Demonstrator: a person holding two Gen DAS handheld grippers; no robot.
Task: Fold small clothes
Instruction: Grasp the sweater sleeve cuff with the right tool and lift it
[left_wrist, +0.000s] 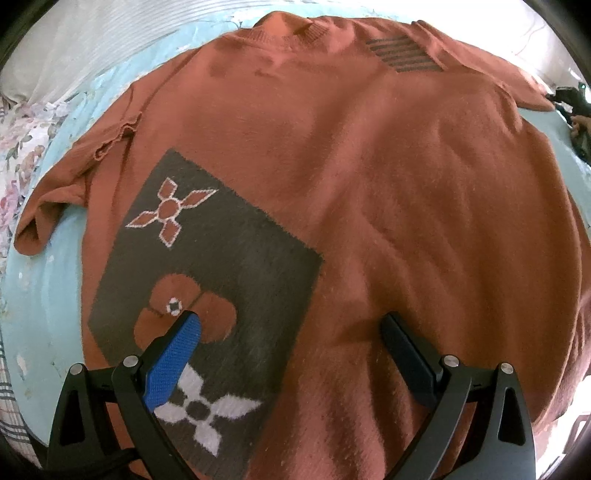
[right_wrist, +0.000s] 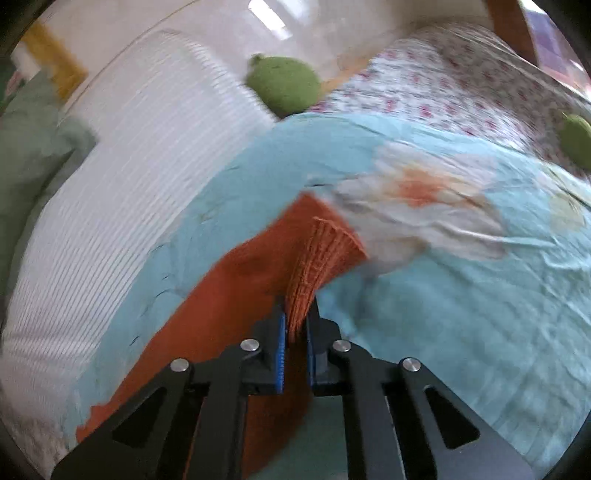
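Sweater (left_wrist: 369, 184) lies spread flat on the bed (left_wrist: 55, 314). Left hand-held gripper (left_wrist: 291, 321) hovers over it, jaws wide apart; right hand-held gripper (right_wrist: 295, 325) pinches its ribbed cuff (right_wrist: 325, 254).

Rust-orange knit sweater (left_wrist: 369, 184) spread flat, filling most of the left wrist frame.
Collar at top centre, a short sleeve at left; a dark patch with flower motifs sits lower left, small dark stripes upper right. In the right wrist view its ribbed cuff (right_wrist: 325, 254) stands lifted at centre.
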